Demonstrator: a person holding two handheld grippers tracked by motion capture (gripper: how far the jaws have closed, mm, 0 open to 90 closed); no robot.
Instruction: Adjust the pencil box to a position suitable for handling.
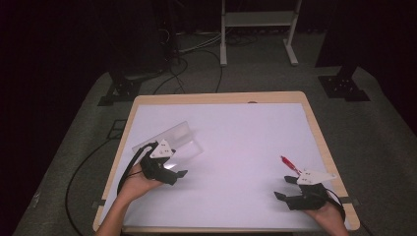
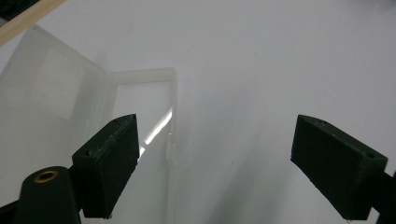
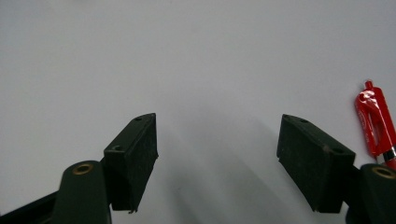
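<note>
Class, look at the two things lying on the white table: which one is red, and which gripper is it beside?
The red pen, lying beside the right gripper. The other thing, the open clear plastic case by the left gripper, has no colour.

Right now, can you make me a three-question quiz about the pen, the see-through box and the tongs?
1. Where is the pen?
A. beside the right tongs
B. inside the box
C. on the floor

2. What colour is the pen?
A. blue
B. red
C. green

3. How is the clear box near the left tongs?
A. shut
B. lid open
C. upside down

Answers: 1 A, it lies on the white table just past those tongs. 2 B, its body is bright red. 3 B, the lid stands up from the tray.
</note>
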